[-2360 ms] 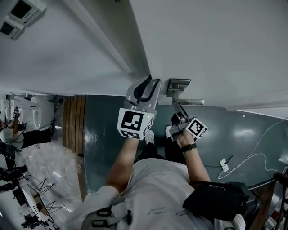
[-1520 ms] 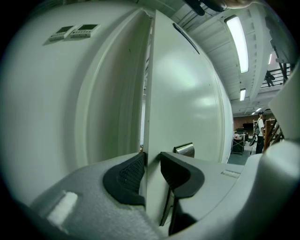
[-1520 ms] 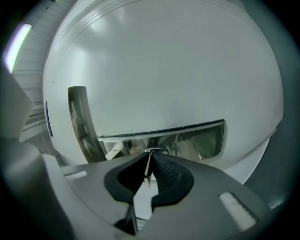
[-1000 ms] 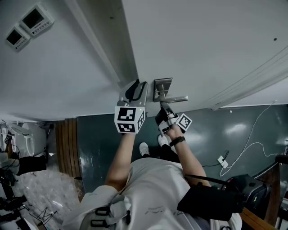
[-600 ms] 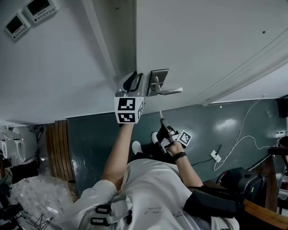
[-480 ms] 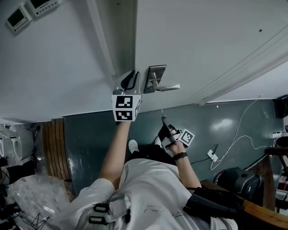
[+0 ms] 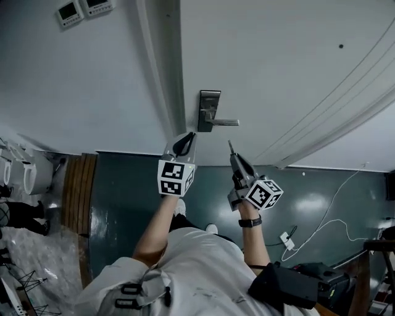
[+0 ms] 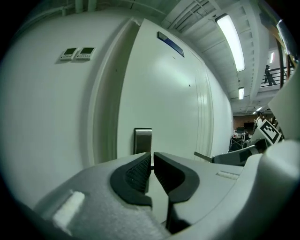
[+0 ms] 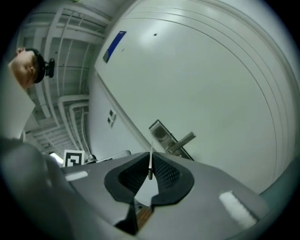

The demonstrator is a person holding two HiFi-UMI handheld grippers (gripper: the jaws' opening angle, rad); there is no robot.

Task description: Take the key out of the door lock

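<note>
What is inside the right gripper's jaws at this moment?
A key, pinched edge-on by the right gripper, its tip poking out. Its bow is covered by the pads.

2 wall panels [image 7: 68,12]; wood slats [image 7: 78,191] on floor [image 7: 126,203].

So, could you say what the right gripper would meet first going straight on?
The right gripper, holding a thin metal key, would probably meet the silver rectangular lock plate; depth is unclear.

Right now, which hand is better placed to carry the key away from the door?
Right. The right claw is shut on the key, already clear of the lock plate. The left claw has just been closing, with nothing between its jaws.
</note>
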